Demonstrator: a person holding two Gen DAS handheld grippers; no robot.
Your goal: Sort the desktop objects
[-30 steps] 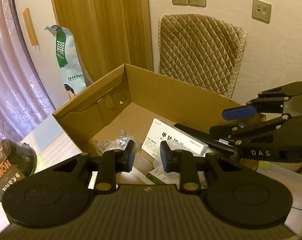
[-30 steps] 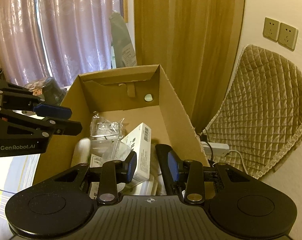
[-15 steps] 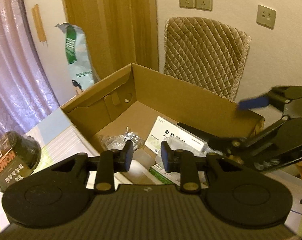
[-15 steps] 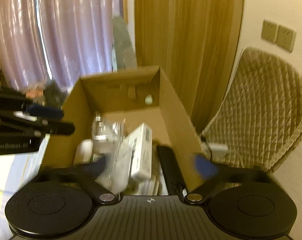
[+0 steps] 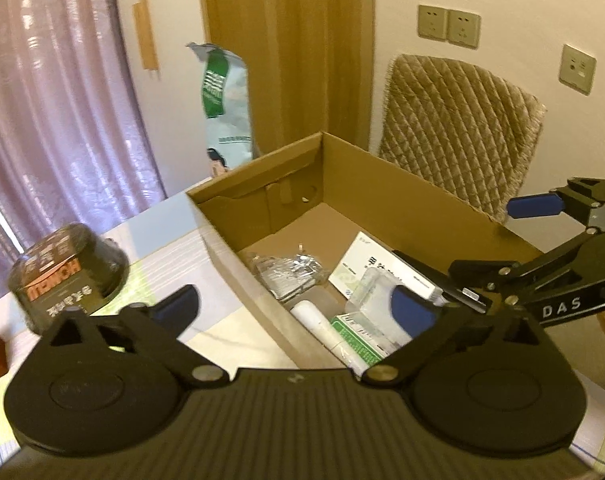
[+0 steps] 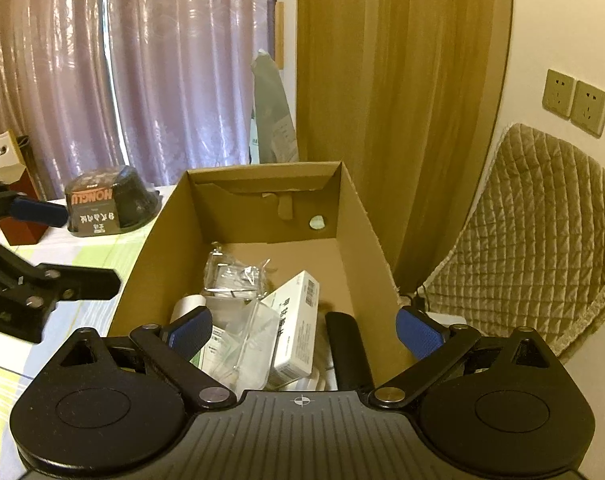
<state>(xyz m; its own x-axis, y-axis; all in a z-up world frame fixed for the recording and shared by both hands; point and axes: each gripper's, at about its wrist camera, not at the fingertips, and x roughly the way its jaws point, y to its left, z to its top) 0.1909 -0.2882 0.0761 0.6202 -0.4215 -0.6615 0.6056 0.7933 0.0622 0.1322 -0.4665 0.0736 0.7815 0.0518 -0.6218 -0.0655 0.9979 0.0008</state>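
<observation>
One cardboard box (image 6: 366,248) holds one white carton (image 6: 298,328), one black remote (image 6: 348,352), one crinkled bag (image 6: 232,278); left gripper (image 5: 294,312) and right gripper (image 6: 304,330) both gape, empty.

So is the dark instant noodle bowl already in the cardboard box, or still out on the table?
Out. The noodle bowl sits on the table, left of the cardboard box, outside its wall.

The cardboard box (image 6: 354,216) near wall is hidden behind the right gripper (image 6: 302,330) body. The black remote (image 6: 348,352) near end is covered. Print on the white carton (image 6: 298,328) is illegible.
</observation>
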